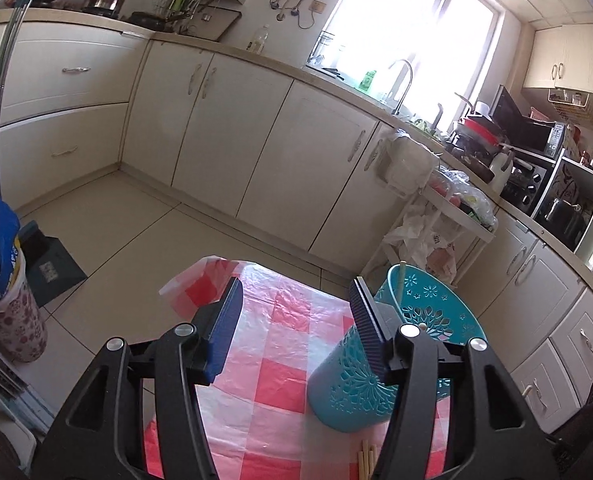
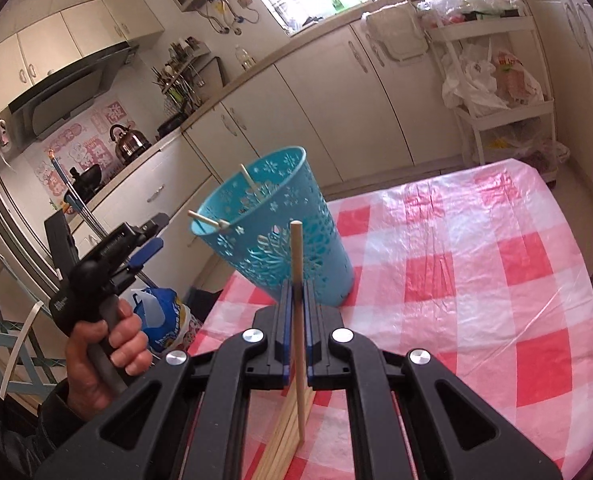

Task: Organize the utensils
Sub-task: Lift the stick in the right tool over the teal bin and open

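Right gripper (image 2: 295, 292) has its jaws clamped on a single wooden chopstick (image 2: 297, 320), which stands nearly upright in the lower middle of the right wrist view, its tip poking up in front of the teal holder (image 2: 296, 240). Under the jaws a bundle of loose chopsticks (image 2: 280, 436) lies on the red-and-white checked worktop (image 2: 476, 280). The holder sits at the worktop's left edge – two sticks (image 2: 206, 219) already lean inside it, ends over the rim. Left gripper (image 1: 294, 304) has its jaws standing apart with nothing between them; in the left wrist view the holder is just beside the right-hand jaw. A hand (image 2: 104, 352) grips that tool's handle at lower left of the right wrist view
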The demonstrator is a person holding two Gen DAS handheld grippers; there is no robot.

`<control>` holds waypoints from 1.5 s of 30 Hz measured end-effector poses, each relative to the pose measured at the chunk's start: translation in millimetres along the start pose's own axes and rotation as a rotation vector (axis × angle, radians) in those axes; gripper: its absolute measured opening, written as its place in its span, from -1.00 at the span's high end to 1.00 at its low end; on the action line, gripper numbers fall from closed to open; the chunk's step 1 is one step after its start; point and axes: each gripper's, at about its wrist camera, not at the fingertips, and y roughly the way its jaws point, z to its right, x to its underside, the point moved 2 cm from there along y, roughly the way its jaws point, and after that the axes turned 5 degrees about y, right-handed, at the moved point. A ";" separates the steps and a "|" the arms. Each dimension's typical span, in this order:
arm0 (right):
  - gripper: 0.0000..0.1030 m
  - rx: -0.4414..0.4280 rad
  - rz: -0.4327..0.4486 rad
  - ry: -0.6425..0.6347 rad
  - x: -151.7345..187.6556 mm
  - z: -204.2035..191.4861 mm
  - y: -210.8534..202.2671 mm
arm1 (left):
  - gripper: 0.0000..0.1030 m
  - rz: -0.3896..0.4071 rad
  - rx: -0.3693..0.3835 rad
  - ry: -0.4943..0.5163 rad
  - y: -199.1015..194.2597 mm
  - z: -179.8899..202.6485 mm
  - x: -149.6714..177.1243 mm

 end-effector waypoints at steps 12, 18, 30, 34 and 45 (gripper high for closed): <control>0.88 0.005 0.065 -0.068 -27.8 -22.1 -23.4 | -0.02 -0.030 0.014 -0.008 5.9 3.7 0.9; 0.88 0.017 0.110 -0.138 -56.3 -43.4 -42.5 | -0.02 -0.037 0.014 -0.012 6.9 2.6 0.7; 0.88 -0.002 0.234 -0.284 -127.4 -101.1 -63.4 | -0.02 -0.037 0.014 -0.025 4.5 -1.0 -0.7; 0.88 0.000 0.235 -0.311 -140.2 -110.5 -41.3 | -0.02 -0.037 0.013 -0.034 3.4 -3.1 -2.1; 0.88 0.103 -0.059 -0.192 -118.1 -51.4 96.6 | -0.04 -0.061 0.009 -0.026 3.9 -2.9 -1.1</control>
